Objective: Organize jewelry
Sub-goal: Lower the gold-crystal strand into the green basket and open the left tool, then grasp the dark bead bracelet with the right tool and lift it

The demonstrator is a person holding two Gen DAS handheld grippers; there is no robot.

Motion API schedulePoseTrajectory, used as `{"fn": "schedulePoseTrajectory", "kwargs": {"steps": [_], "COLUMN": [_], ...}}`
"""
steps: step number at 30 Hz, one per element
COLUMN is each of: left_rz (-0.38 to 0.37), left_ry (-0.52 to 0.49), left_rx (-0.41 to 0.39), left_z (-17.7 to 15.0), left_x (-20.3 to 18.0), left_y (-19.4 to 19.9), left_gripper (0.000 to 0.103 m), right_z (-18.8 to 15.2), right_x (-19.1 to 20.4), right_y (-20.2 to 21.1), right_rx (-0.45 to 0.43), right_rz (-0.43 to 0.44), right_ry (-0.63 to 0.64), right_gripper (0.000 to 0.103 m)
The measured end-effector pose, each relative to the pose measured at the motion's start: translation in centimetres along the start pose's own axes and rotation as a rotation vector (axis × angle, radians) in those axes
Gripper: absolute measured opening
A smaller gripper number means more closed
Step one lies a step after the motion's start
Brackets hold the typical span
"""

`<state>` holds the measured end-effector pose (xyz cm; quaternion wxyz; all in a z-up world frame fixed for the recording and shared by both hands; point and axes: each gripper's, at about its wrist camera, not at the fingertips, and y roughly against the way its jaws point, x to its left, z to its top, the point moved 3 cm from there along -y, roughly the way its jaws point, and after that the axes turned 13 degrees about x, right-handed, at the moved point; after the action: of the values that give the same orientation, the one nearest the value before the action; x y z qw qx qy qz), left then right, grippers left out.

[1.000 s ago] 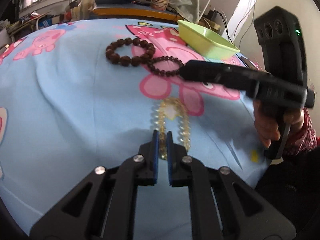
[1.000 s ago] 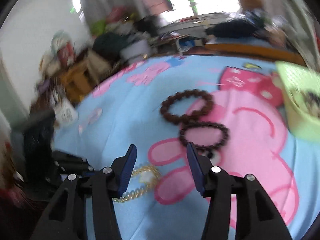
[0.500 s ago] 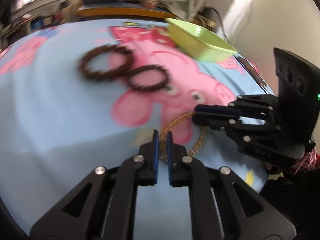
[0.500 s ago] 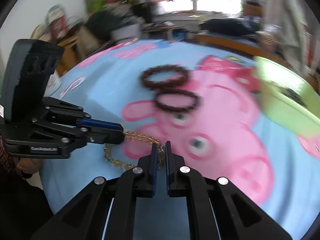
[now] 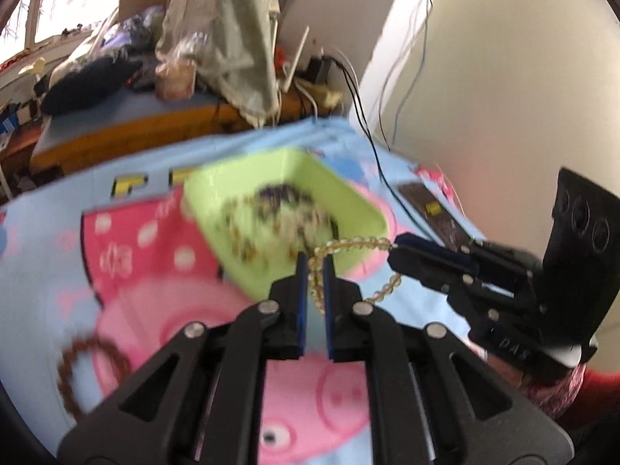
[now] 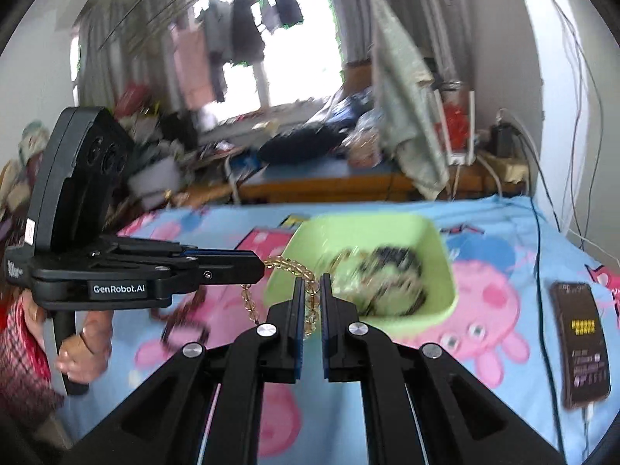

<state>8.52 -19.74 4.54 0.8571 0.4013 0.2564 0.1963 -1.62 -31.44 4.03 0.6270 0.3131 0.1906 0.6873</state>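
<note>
A yellow bead necklace (image 5: 350, 243) hangs in the air between both grippers, near the front edge of a green tray (image 5: 348, 197). My left gripper (image 5: 314, 267) is shut on one part of it. My right gripper (image 6: 311, 288) is shut on another part (image 6: 290, 264). The green tray (image 6: 438, 240) holds several pieces of jewelry, blurred. In the left wrist view the right gripper (image 5: 399, 250) shows at the right. In the right wrist view the left gripper (image 6: 257, 267) shows at the left. A dark brown bead bracelet (image 5: 71, 372) lies on the blue cloth at the lower left.
A blue cartoon-print cloth (image 6: 503, 232) covers the table. A phone (image 6: 581, 341) with a cable lies at the right edge. A dark bracelet (image 6: 182, 325) lies on the cloth under the left gripper. Cluttered furniture and a wall stand behind.
Both grippers, shut on the yellow necklace, have lifted it off the cloth and carried it up to the green tray. Before that, the right gripper closed on it.
</note>
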Motion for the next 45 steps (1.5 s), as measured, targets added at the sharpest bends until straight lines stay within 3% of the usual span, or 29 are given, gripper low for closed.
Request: {"fn": "schedulePoseTrajectory", "kwargs": {"steps": [7,10,11,13,18,24,27,31,36,40,45], "left_rz": [0.105,0.150,0.152,0.119,0.143,0.167,0.136,0.132,0.099,0.088,0.044], "left_ry": [0.057,0.114,0.137,0.150,0.139,0.228,0.302,0.359,0.335,0.376,0.435], "left_rx": [0.015,0.028,0.026,-0.012,-0.149,-0.140,-0.129,-0.125,-0.042,0.038,0.032], "left_z": [3.7,4.4,4.2,3.6,0.5,-5.1,-8.0,-11.6,-14.6,-16.1,-15.4], "left_x": [2.0,3.4,3.7,3.8,4.3,8.4,10.7,12.4,11.1,11.3,11.7], "left_y": [-3.7,-5.2,-5.2,-4.0,1.1,4.7,6.3,7.9,6.0,3.8,2.9], "left_gripper": [0.007,0.026,0.027,0.027,0.027,0.027,0.027,0.027,0.027,0.027,0.034], "right_z": [2.3,2.4,2.5,2.1,0.3,-2.1,-3.3,-3.9,-4.2,-3.9,-3.6], "right_x": [-1.6,-2.3,-2.5,-2.2,1.6,4.1,5.3,7.4,10.4,12.2,13.3], "right_y": [-4.3,-6.1,-6.4,-5.4,-2.3,-4.4,-5.6,-6.6,-8.4,-10.2,-12.5], "right_rx": [0.010,0.012,0.015,-0.021,-0.102,0.051,0.131,0.196,0.261,0.302,0.359], "right_rz": [-0.027,-0.057,-0.078,-0.055,0.026,0.143,0.151,0.181,0.184,0.164,0.130], "right_ry": [-0.058,-0.094,-0.113,-0.150,-0.026,-0.038,-0.030,0.015,0.119,0.195,0.245], "right_gripper": [0.000,0.000,0.000,0.012,0.013,0.014,0.013,0.005,0.000,0.000,0.000]}}
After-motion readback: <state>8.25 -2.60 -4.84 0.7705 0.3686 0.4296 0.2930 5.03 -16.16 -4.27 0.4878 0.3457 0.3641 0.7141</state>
